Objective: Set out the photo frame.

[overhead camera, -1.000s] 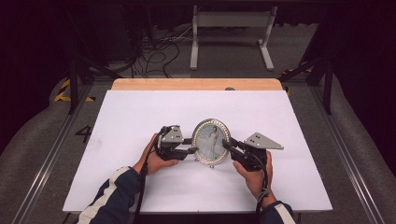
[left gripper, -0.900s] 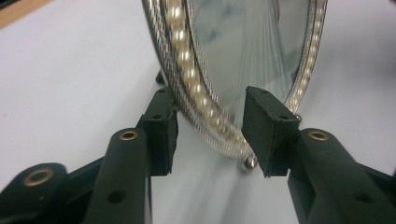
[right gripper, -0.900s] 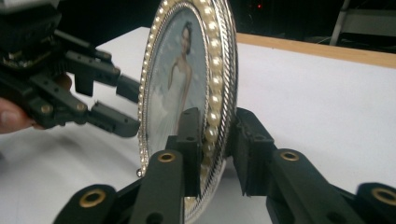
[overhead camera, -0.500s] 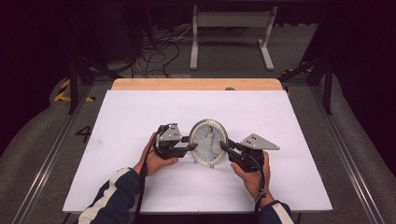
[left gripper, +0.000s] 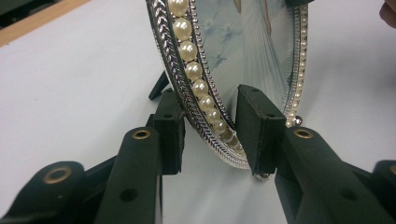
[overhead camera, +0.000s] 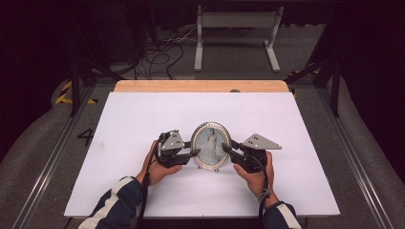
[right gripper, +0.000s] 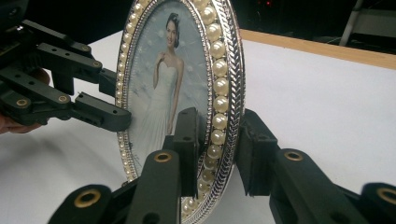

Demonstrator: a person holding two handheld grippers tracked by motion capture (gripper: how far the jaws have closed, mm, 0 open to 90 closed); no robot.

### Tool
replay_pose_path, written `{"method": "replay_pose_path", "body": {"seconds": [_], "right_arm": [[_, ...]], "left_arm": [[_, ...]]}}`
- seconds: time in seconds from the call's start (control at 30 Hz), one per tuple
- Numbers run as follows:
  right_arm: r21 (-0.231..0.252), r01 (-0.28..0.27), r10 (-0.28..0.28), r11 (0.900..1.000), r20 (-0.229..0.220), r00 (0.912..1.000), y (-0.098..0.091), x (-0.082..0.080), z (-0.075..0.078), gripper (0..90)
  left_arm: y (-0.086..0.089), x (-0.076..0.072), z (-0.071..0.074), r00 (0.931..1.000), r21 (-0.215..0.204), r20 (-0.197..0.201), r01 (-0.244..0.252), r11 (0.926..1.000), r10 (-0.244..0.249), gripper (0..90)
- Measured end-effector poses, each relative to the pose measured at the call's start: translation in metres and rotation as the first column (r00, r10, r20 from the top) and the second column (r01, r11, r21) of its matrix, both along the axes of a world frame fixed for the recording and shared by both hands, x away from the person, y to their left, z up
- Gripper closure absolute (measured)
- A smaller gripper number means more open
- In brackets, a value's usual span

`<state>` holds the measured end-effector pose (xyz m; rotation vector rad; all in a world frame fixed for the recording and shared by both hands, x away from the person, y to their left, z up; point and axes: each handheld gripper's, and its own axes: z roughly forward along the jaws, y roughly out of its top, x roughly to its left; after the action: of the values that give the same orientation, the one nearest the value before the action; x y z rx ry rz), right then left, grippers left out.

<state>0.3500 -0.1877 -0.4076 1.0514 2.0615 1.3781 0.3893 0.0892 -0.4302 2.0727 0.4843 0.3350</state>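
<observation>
White sheeting covers the table (overhead camera: 143, 124), with a pale wooden strip (overhead camera: 200, 86) along its far edge and dark floor with cables beyond. Near the middle of the sheet stands an oval silver picture frame edged with pearl beads (overhead camera: 210, 145), upright on small feet, showing a photograph of a figure in a white gown. The left gripper (overhead camera: 193, 153), held in the person's left hand (overhead camera: 155, 167), reaches the frame's left edge. In the left gripper view, its two black jaws straddle the lower rim of the frame (left gripper: 205, 93), one pad before the glass and one behind, with a visible gap on the front side; they do not pinch it. The right gripper (overhead camera: 225, 149), held in the right hand (overhead camera: 258, 174), meets the frame's right edge. In the right gripper view, its jaws bracket the beaded rim (right gripper: 219, 93) closely; they have just been opening, and firm pressing cannot be told.
</observation>
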Motion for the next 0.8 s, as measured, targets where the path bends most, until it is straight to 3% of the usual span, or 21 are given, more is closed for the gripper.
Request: {"method": "replay_pose_path", "body": {"seconds": [0.17,0.23,0.4,0.57,0.8], "right_arm": [[-0.009,-0.004,0.004,0.9999,0.0,1.0,0.002,0.002,-0.001,69.1],[-0.028,-0.015,0.015,0.9995,-0.031,0.9994,0.004,0.003,-0.003,67.1],[-0.045,-0.013,0.011,0.9989,-0.047,0.9988,0.005,0.0,-0.006,67.0],[-0.091,-0.025,0.019,0.9955,-0.07,0.9974,0.007,0.0,-0.01,65.2],[-0.084,-0.03,0.023,0.9961,-0.079,0.9966,0.007,0.001,-0.01,65.3]], "left_arm": [[0.001,-0.005,-0.001,0.9997,-0.009,0.004,-0.023,0.9997,0.023,63.2],[0.001,-0.007,-0.001,0.9995,-0.009,0.003,-0.031,0.9995,0.031,63.2],[0.0,-0.011,-0.001,0.9983,-0.001,0.03,-0.049,0.9988,0.049,62.0],[0.003,-0.011,-0.002,0.9989,-0.005,0.03,-0.036,0.9993,0.036,62.4],[0.004,-0.013,-0.002,0.9987,0.003,0.031,-0.039,0.9992,0.039,63.6]]}}
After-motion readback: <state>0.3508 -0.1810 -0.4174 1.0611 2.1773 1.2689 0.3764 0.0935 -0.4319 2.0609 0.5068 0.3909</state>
